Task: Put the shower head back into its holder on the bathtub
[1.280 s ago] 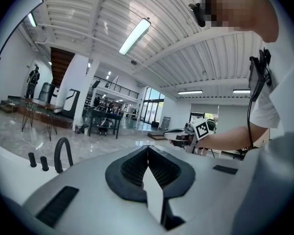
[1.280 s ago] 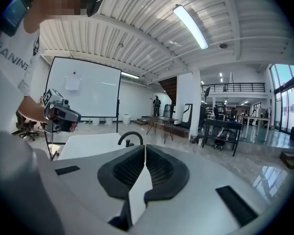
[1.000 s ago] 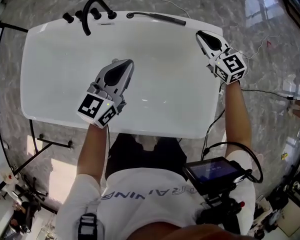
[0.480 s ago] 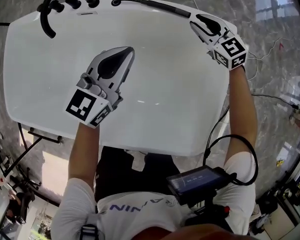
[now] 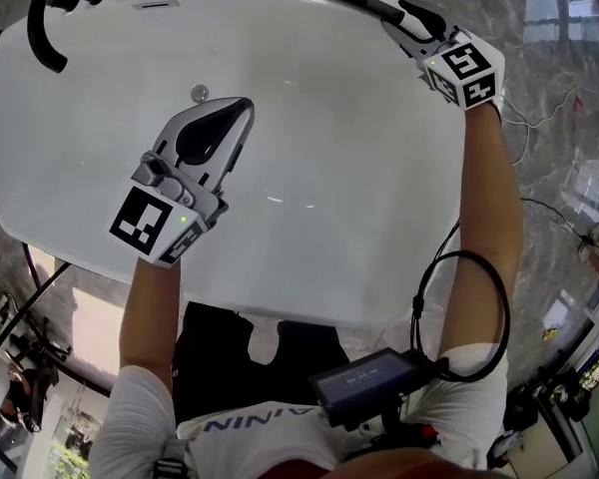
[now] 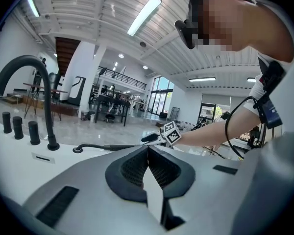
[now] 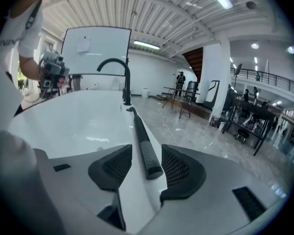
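Shower head [image 7: 146, 153] lying along bathtub [image 5: 280, 302] rim: stiff black wand, probably light; textured end looking best to grasp. Right gripper [image 7: 147, 173] jaws opening, straddling that end, not pressing. Left gripper [image 6: 148, 153] hovering closed, empty.

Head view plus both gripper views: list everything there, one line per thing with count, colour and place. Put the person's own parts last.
Bathtub: one, white, fills the middle of the head view.
Faucet: one, black, arched, far rim at left.
Knobs: three, black, on the rim beside the faucet.
Shower head: one, black, lying along the far rim.
Drain: one, silvery, tub floor.
Floor: grey, marbled, around the tub.
Screen device: one, black, at the person's waist.
Left gripper: grey, black pads, over the tub, jaws together, empty.
Right gripper: grey, black pads, far right rim, jaws opening with the shower head's end between them, unpressed.
Arms: two, bare below white sleeves.
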`<state>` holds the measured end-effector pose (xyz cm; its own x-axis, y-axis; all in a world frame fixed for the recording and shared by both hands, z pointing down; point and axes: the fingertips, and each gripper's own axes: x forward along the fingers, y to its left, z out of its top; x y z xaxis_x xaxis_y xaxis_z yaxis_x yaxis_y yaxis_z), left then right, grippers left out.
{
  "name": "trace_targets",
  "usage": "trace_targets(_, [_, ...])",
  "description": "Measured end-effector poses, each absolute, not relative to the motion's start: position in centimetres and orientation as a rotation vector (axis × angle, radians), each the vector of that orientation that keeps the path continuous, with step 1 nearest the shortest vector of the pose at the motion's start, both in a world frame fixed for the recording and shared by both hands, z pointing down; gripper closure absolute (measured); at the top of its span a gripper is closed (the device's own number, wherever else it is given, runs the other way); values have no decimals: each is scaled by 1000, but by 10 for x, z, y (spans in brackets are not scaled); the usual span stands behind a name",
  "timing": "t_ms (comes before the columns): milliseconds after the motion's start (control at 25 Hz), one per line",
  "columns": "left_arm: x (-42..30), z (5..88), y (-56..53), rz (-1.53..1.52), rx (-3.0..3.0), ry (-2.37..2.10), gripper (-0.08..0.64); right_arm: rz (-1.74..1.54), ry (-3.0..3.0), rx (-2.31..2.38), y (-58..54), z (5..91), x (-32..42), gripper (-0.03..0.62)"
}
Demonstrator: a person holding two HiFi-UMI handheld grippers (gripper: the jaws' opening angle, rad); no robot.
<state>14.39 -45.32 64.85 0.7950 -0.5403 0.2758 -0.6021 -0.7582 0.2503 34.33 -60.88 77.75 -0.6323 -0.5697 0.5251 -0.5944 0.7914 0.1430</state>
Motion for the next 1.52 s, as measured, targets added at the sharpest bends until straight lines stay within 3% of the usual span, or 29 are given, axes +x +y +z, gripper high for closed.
trace_targets(800, [104, 657, -446, 256, 2664, -884, 543, 61, -2330, 694, -623, 812, 330, 419])
trace_targets(1120, [106, 653, -443, 278, 2668, -874, 543, 86, -2301, 674, -625, 819, 325, 451])
trace_targets(1520, [97, 647, -440, 283, 2668, -922, 543, 31, -2412, 738, -627, 763, 312, 453])
